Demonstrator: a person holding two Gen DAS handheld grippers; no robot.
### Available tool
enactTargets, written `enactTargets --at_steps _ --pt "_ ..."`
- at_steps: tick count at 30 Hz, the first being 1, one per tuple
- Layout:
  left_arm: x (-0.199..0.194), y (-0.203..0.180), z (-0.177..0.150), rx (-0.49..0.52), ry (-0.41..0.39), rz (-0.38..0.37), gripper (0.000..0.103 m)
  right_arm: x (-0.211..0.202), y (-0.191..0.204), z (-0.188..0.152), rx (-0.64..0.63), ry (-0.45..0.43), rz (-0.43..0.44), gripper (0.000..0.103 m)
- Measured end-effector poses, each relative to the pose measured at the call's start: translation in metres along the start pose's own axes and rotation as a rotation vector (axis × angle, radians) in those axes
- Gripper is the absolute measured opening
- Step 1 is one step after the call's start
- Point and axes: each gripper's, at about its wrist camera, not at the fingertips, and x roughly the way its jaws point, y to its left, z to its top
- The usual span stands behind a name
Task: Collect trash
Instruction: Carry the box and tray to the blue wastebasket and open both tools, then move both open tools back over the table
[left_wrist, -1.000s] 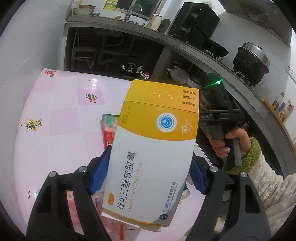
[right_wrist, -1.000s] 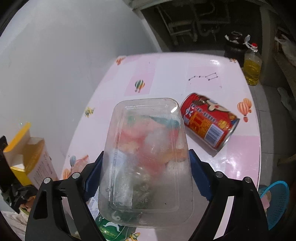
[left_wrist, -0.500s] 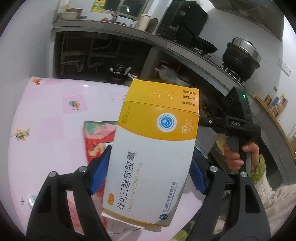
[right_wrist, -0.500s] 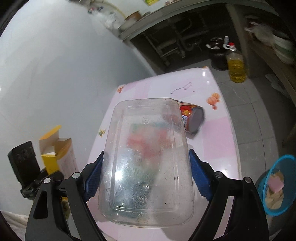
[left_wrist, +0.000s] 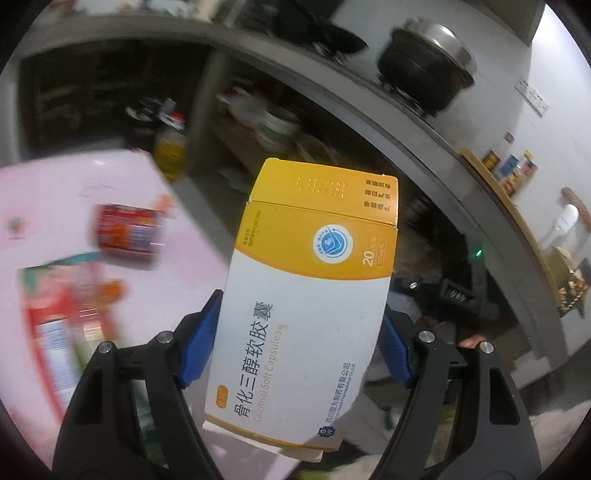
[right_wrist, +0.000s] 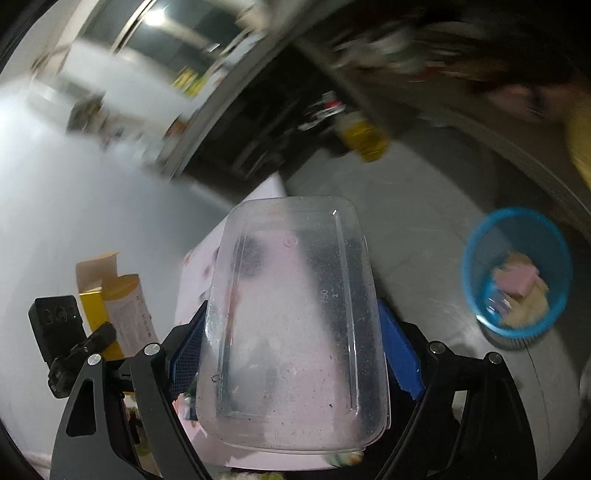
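Two wrist views, both blurred in the background by fast movement.

In the left wrist view, the left gripper (left_wrist: 295, 354) has its blue-padded jaws closed on a yellow and white medicine box (left_wrist: 306, 299), which fills the centre of the frame with its yellow flap end pointing away. A second ago this view looked down over the pink counter (left_wrist: 66, 192); now the counter has slid to the left edge. A red can (left_wrist: 127, 236) lies on its side there, with a colourful snack wrapper (left_wrist: 62, 306) below it at lower left. The dark kitchen worktop with a black pot (left_wrist: 424, 66) now crosses the upper right.

In the right wrist view, the right gripper (right_wrist: 291, 350) has its jaws pressed against the two long sides of a clear plastic container (right_wrist: 291, 321), held in the centre of the frame. A second ago the can and the counter lay behind the container. Now only a strip of counter shows behind and through it, and grey floor has come into view on the right. A blue waste basket (right_wrist: 517, 273) stands there at centre right, already holding some scraps. At lower left the medicine box appears again, carried by the other gripper.

Both hands have swung away from the counter with their loads. This suggests the carrying stage: each piece of trash is lifted and headed toward the basket, not yet over it. The can and wrapper are left to collect.
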Motion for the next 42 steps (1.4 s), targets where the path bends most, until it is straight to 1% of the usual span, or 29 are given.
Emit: enactTargets --at_steps 3,7,11,15,17,18,20,21,23,25,27,28,32,35,38,39,42 --pt "0.050 -0.021 0.015 -0.009 0.080 -0.062 0.072 -0.026 -0.047 -0.002 0.105 -0.063 -0.071 0.083" --pt "0.120 -0.045 0.028 -0.010 0.192 -0.101 0.073 -0.042 -0.105 -0.012 0.241 -0.103 -0.125 0.083" --pt "0.198 -0.062 0.029 -0.024 0.329 -0.102 0.073 -0.039 -0.154 -0.017 0.352 -0.117 -0.161 0.083" --pt "0.259 -0.068 0.024 -0.041 0.426 -0.074 0.074 -0.024 -0.190 -0.020 0.430 -0.118 -0.173 0.083" --pt "0.282 -0.073 0.023 -0.043 0.448 -0.066 0.074 -0.010 -0.207 -0.016 0.464 -0.119 -0.190 0.084" --pt "0.295 -0.076 0.026 -0.042 0.451 -0.054 0.077 -0.003 -0.215 -0.012 0.470 -0.123 -0.198 0.085" --pt "0.316 -0.079 0.030 -0.040 0.439 -0.038 0.084 0.014 -0.236 -0.003 0.486 -0.155 -0.232 0.087" --pt "0.330 -0.080 0.033 -0.040 0.420 -0.011 0.086 0.018 -0.245 -0.001 0.492 -0.166 -0.236 0.090" --pt "0.350 -0.083 0.034 -0.045 0.402 0.039 0.087 0.038 -0.271 0.005 0.506 -0.190 -0.253 0.092" --pt "0.365 -0.077 0.038 -0.056 0.421 0.057 0.087 0.061 -0.299 0.006 0.528 -0.186 -0.307 0.092" --pt "0.369 -0.070 0.034 -0.095 0.434 0.061 0.087 0.076 -0.317 0.002 0.552 -0.170 -0.336 0.092" --pt "0.366 -0.067 0.033 -0.109 0.430 0.051 0.087 0.080 -0.321 -0.002 0.561 -0.168 -0.351 0.092" --pt "0.337 -0.063 0.033 -0.082 0.390 0.020 0.087 0.082 -0.323 -0.013 0.557 -0.179 -0.369 0.092" --pt "0.309 -0.066 0.039 -0.063 0.336 0.000 0.087 0.075 -0.315 -0.020 0.528 -0.185 -0.379 0.092" --pt "0.281 -0.067 0.041 -0.050 0.295 -0.005 0.087 0.061 -0.297 -0.026 0.495 -0.201 -0.383 0.092" --pt "0.265 -0.067 0.041 -0.039 0.273 -0.013 0.087 0.057 -0.289 -0.030 0.479 -0.204 -0.388 0.092" --pt "0.225 -0.071 0.037 -0.002 0.229 -0.004 0.087 0.043 -0.268 -0.036 0.428 -0.204 -0.388 0.092"
